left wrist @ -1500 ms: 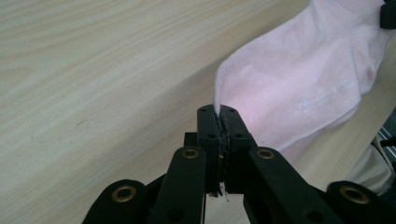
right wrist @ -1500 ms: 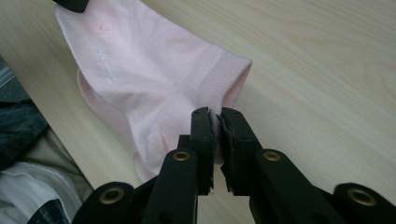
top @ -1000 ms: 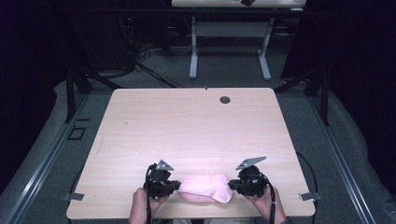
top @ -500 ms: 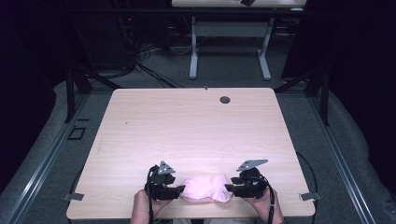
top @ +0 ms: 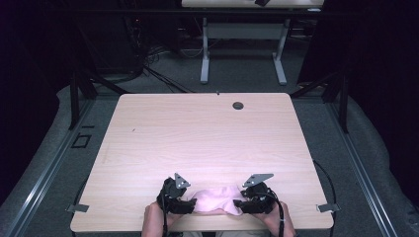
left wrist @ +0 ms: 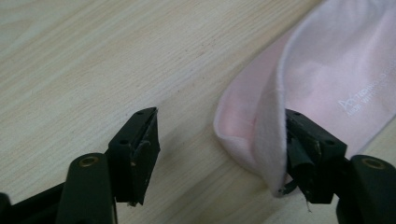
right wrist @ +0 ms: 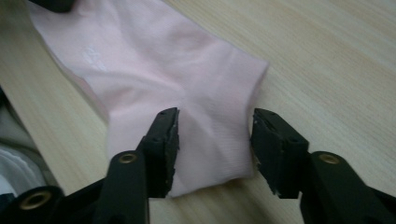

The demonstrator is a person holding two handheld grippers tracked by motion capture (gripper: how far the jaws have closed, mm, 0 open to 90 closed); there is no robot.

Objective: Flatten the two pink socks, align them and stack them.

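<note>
A pale pink sock with small white print lies flat near the table's front edge, stretched between the two grippers. My left gripper is at its left end. In the left gripper view the gripper is open wide, and the folded end of the sock rests against the right-hand jaw. My right gripper is at the other end. In the right gripper view that gripper is open, and its jaws straddle the sock's cuff end without closing on it.
A round cable hole sits near the table's far edge. The table's front edge is just behind both hands. A second table stands on the floor beyond, with cables and metal rails around it.
Both grippers and the sock have shifted slightly toward the table's front edge. The sock now lies a little flatter and wider.
</note>
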